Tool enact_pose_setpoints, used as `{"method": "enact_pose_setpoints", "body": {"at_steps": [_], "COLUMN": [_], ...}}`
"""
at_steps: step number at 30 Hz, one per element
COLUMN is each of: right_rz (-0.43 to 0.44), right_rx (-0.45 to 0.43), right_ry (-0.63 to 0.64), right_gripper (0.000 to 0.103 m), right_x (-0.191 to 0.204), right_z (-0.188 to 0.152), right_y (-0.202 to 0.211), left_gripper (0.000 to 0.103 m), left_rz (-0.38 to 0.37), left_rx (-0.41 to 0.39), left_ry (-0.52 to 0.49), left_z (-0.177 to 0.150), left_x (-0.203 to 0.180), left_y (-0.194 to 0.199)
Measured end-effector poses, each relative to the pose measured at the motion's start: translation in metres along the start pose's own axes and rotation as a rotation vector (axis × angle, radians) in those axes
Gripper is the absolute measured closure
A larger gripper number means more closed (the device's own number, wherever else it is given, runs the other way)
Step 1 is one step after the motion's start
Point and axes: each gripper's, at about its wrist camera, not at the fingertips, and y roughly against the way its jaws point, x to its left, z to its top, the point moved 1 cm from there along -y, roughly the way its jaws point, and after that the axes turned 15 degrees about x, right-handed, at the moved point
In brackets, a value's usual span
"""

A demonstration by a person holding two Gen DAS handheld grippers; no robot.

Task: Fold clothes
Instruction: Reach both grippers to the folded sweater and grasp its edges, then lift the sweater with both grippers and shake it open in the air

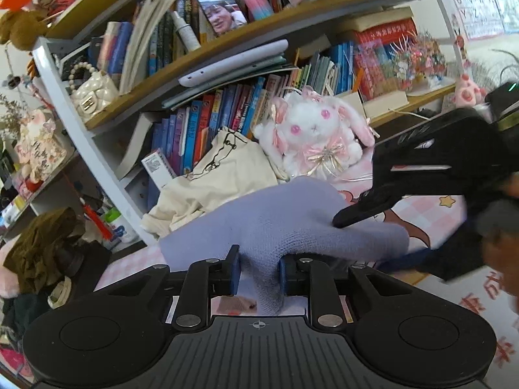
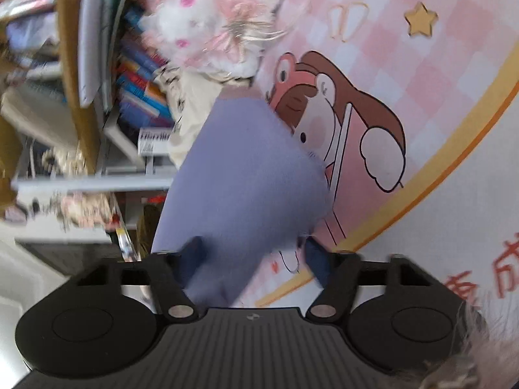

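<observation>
Lavender knit garment [image 1: 285, 223] lifted just in front of the white plush rabbit [image 1: 319, 133]. Left gripper [image 1: 259, 272] fingers pinch a bunched fold; right gripper [image 2: 253, 256] fingers straddle cloth, contact unclear. We'd seat that grip, then pull taut evenly.

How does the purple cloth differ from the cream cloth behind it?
The purple cloth is plain and lifted, pinched in the left tongs; the cream cloth carries black line drawing and lies crumpled against the bookshelf, untouched. Both are soft fabric.
</observation>
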Motion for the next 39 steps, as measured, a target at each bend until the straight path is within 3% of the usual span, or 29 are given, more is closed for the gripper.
{"method": "enact_pose_setpoints", "body": {"at_steps": [2,3,5,7,9,11,12,13,18,23,26,29,31,33,39], "right_rz": [0.038,0.055,0.101,0.187,0.246,0.281,0.299,0.313,0.34,0.376,0.403,0.386,0.309,0.213,-0.23], "right_rx": [-0.002,-0.004,-0.015,-0.032,-0.039,-0.061,-0.073,-0.096,-0.251,-0.35,-0.333,-0.255,-0.19,-0.115,0.013], "right_ry": [-0.013,0.013,0.089,0.215,0.322,0.383,0.409,0.428,0.531,0.877,1.032,1.061,1.03,0.952,0.608], "right_gripper": [0.086,0.09,0.091,0.091,0.091,0.092,0.092,0.092,0.092,0.093,0.093,0.093,0.093,0.093,0.093], "right_x": [0.001,0.006,0.019,0.045,0.073,0.093,0.102,0.109,0.15,0.264,0.327,0.353,0.348,0.325,0.177], "right_z": [0.004,0.004,0.002,-0.006,-0.014,-0.021,-0.024,-0.026,-0.028,-0.043,-0.057,-0.065,-0.065,-0.058,-0.043], "right_y": [0.0,0.003,0.011,0.025,0.038,0.053,0.06,0.07,0.134,0.179,0.171,0.131,0.09,0.042,-0.102], "left_gripper": [0.081,0.078,0.076,0.059,0.05,0.056,0.079,0.094,0.097,0.098,0.098,0.098,0.098,0.097,0.098], "left_rz": [0.001,0.006,0.026,0.033,0.027,-0.008,-0.038,-0.089,-0.297,-0.566,-0.723,-0.898,-0.953,-0.921,-0.658], "left_rx": [0.016,0.027,0.058,0.078,0.075,0.07,0.066,0.047,-0.169,-0.526,-0.671,-0.706,-0.642,-0.509,0.135], "left_ry": [0.011,0.016,0.025,0.048,0.062,0.058,0.058,0.066,0.012,0.032,0.125,0.249,0.319,0.346,0.402], "left_z": [-0.007,-0.01,-0.015,-0.018,-0.017,-0.013,-0.01,-0.007,0.025,0.067,0.074,0.066,0.05,0.025,-0.096], "left_x": [0.005,0.007,0.009,0.008,0.005,0.001,0.001,0.002,0.006,0.06,0.11,0.164,0.187,0.197,0.193], "left_y": [0.007,0.007,0.001,-0.006,-0.012,-0.017,-0.017,-0.013,0.043,0.135,0.168,0.17,0.153,0.119,-0.036]}}
